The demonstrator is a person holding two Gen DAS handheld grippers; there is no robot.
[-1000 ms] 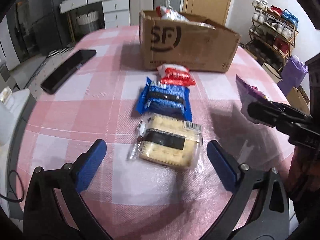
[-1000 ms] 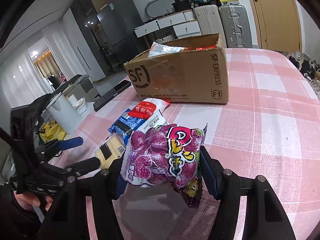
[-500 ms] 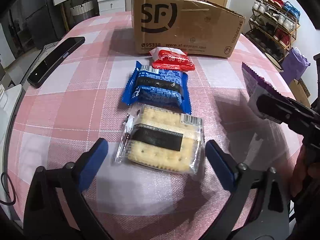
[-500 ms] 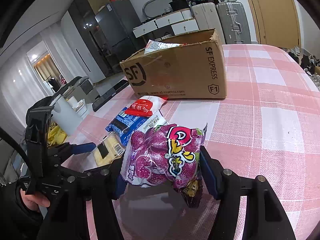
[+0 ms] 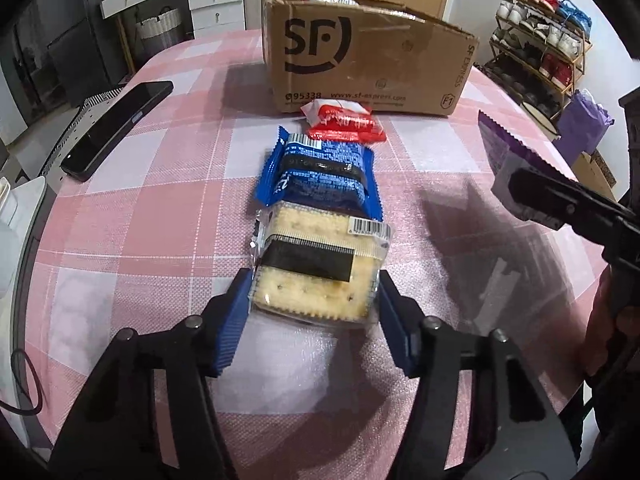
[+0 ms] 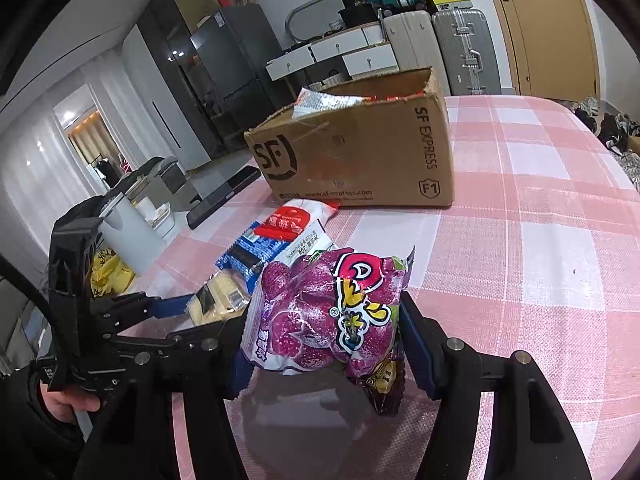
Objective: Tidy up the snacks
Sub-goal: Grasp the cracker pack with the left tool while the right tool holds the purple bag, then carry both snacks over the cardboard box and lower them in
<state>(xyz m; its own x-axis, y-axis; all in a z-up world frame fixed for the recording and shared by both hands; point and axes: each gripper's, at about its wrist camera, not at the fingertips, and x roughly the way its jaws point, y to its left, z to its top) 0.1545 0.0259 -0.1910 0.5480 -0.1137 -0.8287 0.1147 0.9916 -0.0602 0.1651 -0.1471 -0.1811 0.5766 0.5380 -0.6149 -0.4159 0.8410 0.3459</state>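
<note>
Clear cracker pack (image 5: 316, 268) between left tongs (image 5: 314, 316).

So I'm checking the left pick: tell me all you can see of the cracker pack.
The cracker pack is a clear plastic wrapper over pale, square, pricked crackers, with a black band across its top and a barcode label at one corner. It lies flat on the pink checked tablecloth, its far edge against the blue snack pack. The left tongs have just closed, blue pads pressing both its sides.
</note>
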